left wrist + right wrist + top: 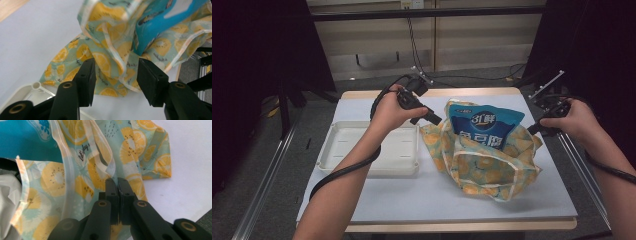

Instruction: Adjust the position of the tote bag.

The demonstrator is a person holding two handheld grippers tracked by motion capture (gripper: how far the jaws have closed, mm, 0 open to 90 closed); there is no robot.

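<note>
A soft cloth bag [484,160] sits on the pale blue mat [412,200] that covers the table, a bit right of the middle. The bag is light green with yellow lemon slices all over it and a cream edge around its mouth. Its mouth is open and saggy. A shiny blue packet [484,125] with white writing stands inside the bag and sticks up out of the top. Going from left to right, a white tray [337,150] lies on the mat first, just beside the bag. Next comes the left gripper [432,119], held in the person's left hand [392,112], right at the bag's upper left corner. In the left gripper view its jaws are spread apart, with a fold of the lemon cloth [112,67] lying in the gap between them, and the pads are not pressing on it. On the far side of the bag is the right gripper [532,131], held in the right hand [574,122]. In the right gripper view its jaws are squeezed tight together and pinch the edge of the bag [110,170] at its upper right corner.
</note>
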